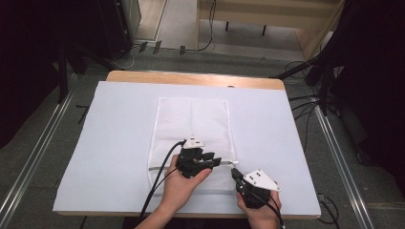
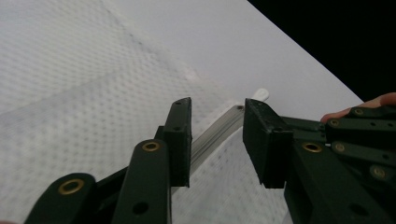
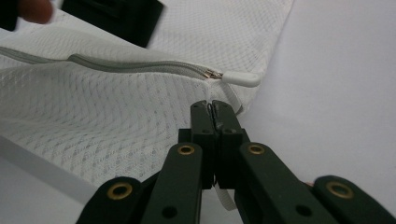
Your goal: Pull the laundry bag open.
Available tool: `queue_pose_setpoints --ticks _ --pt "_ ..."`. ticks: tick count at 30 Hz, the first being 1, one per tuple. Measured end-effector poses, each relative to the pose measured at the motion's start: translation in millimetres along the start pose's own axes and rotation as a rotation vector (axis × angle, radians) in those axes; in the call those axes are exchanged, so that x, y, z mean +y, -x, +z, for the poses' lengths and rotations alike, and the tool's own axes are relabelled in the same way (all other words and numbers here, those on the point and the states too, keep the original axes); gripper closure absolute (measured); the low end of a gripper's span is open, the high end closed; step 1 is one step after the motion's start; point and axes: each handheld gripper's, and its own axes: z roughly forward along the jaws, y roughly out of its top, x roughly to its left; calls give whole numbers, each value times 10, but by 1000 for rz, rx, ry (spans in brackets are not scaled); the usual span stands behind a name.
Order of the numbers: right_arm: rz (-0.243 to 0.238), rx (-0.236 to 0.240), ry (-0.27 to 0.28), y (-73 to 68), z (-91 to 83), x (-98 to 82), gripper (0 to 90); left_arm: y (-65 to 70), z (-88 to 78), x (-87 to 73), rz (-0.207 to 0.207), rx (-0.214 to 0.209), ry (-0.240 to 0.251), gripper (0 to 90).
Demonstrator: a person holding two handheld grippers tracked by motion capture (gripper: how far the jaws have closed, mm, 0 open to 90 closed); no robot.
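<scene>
While the right gripper (image 1: 235, 174) is held at the near right of the table, its 2 jaws are pressed together on a thin white strap (image 3: 226, 198) at the edge of the white mesh laundry bag (image 1: 191, 124); in the right gripper view the strap is seen running down between the closed pads. Just beyond the jaw tips, the metal zipper slider (image 3: 214, 73) and its white pull tab (image 3: 242, 79) are found at the end of the grey zipper (image 3: 140, 66). Slightly farther in, the left gripper (image 2: 217, 135) is held over the bag's zipper line, jaws spread, with the zipper band seen in the gap and touched by neither pad. The bag is laid flat at the middle of the white table cover (image 1: 119, 143), its zippered end nearest the person. Farthest off, the bare wooden table edge (image 1: 191, 77) is seen.
</scene>
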Motion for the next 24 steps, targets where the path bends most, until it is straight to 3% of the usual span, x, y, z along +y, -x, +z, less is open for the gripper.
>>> queue_pose_setpoints --ticks 1,6,12,16,20,24 --pt "-3 2 0 0 -2 4 900 76 115 64 6 -2 -23 600" --pt "-5 11 7 6 -1 10 900 172 339 170 -7 -3 -67 549" --pt "-17 21 -7 -9 7 11 900 318 474 258 14 -8 -78 559" --pt "-18 23 -6 -16 7 15 900 359 544 279 35 31 -121 528" --pt "-20 23 -5 -20 3 20 900 344 600 283 34 52 -167 624" --pt "-19 25 -9 -17 4 20 900 307 553 285 38 1 -173 759"
